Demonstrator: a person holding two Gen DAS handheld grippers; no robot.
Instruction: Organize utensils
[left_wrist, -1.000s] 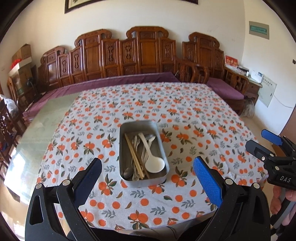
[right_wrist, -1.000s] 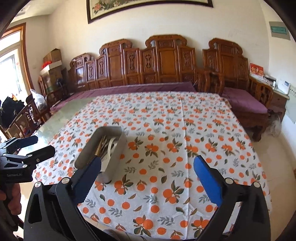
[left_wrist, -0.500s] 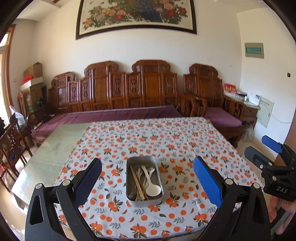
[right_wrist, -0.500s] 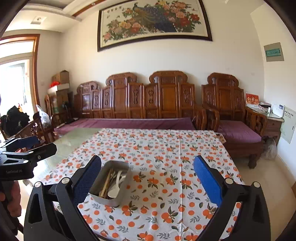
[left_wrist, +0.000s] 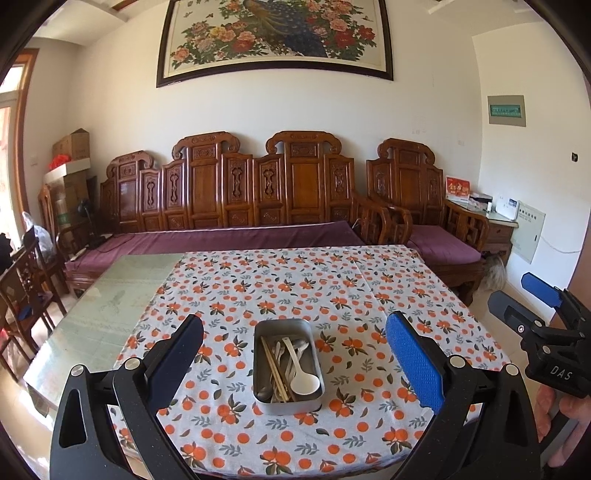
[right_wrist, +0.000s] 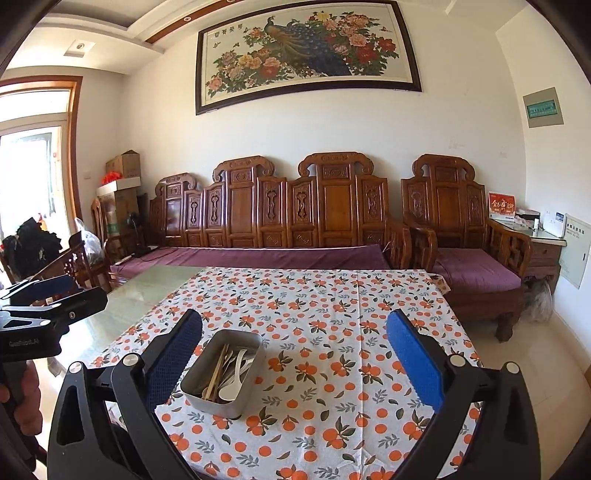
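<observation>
A grey metal tin (left_wrist: 286, 400) stands on the orange-print tablecloth (left_wrist: 295, 288) near the table's front edge. It holds wooden chopsticks (left_wrist: 275, 369), several metal spoons (left_wrist: 280, 350) and a white plastic spoon (left_wrist: 301, 374). The tin also shows in the right wrist view (right_wrist: 218, 400). My left gripper (left_wrist: 293, 360) is open and empty, held back from the table with the tin between its fingers' line of sight. My right gripper (right_wrist: 293, 360) is open and empty, to the right of the tin; it shows in the left wrist view (left_wrist: 532, 306).
The tablecloth covers the right part of a glass-topped table (left_wrist: 110, 306). A carved wooden bench with a purple cushion (left_wrist: 229, 236) runs behind the table. A wooden armchair (left_wrist: 424, 229) stands at the back right, dining chairs (left_wrist: 26, 280) at the left.
Both grippers have pulled back and tilted up from the table; the tin now looks smaller and farther off. Both stay open and empty.
</observation>
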